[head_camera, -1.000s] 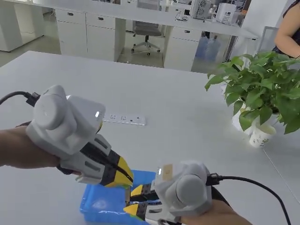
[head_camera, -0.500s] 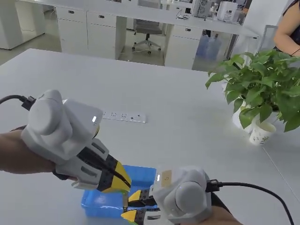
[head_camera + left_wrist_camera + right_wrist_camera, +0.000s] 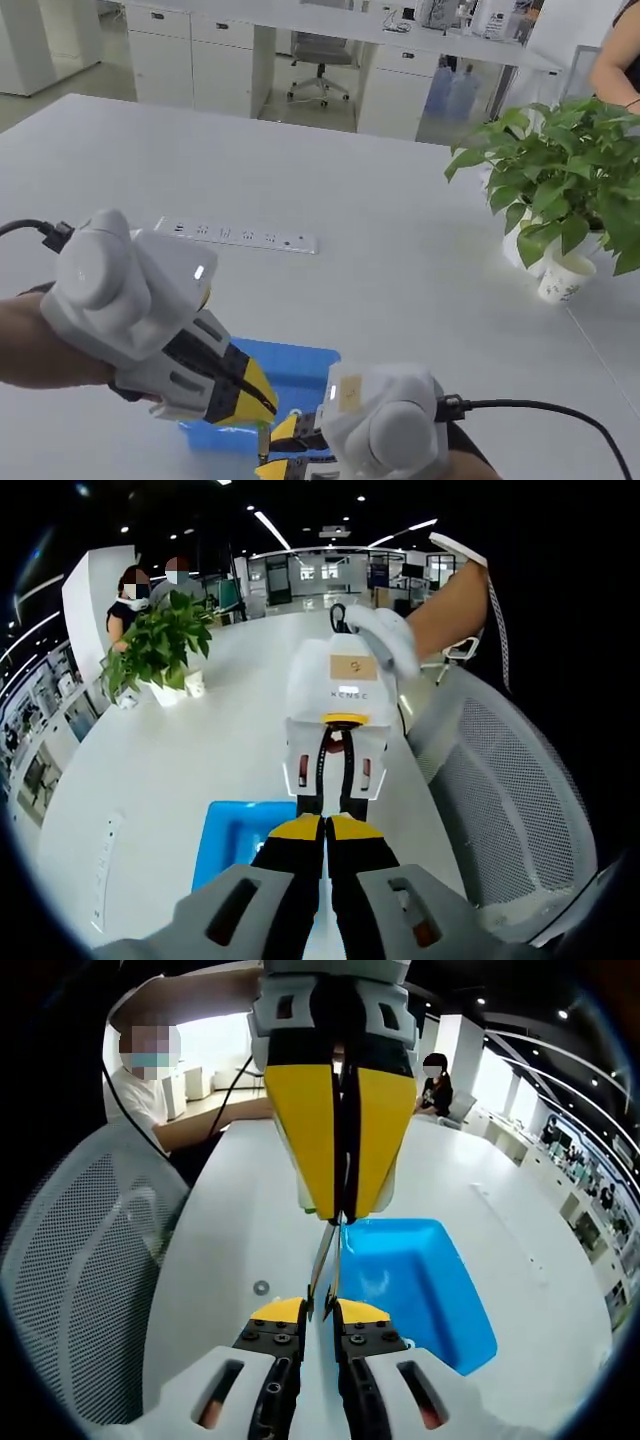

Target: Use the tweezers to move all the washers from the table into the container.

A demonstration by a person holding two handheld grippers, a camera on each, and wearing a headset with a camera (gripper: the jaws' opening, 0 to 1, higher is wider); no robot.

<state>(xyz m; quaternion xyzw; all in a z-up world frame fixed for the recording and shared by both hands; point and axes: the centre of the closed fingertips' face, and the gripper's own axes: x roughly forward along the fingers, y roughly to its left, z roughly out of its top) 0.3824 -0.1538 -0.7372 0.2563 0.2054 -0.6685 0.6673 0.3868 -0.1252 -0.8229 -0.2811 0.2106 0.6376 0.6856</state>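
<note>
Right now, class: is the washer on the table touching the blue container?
Apart. The right gripper view shows the washer lying alone on the white table, with a clear strip of bare surface between it and the container.

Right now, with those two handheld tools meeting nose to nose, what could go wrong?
The tweezers hang from the left tongs with their tips between the right tongs; a loose grip might drop them. The washer lies on the table near the blue container, so a swinging tip could flick it away.
</note>
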